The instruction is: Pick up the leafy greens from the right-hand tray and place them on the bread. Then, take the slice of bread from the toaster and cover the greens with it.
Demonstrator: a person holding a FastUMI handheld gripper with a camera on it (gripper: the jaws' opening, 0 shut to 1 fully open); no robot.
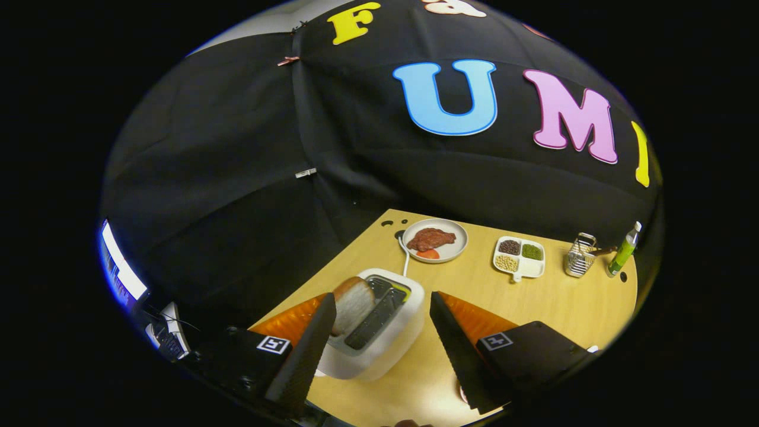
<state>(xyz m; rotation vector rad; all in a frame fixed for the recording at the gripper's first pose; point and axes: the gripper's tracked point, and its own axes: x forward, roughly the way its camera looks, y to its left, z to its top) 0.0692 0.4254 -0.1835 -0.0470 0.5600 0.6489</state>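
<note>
Hand-held gripper point(379, 332) hangs released over the toaster point(379, 332). Bread slice point(352, 303) stands in its slot, beside one finger point(305, 350).

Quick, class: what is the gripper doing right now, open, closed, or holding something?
Gripper: open, holding nothing; the toaster sits between its spread fingers, with the bread slice standing in the slot by one finger.
</note>
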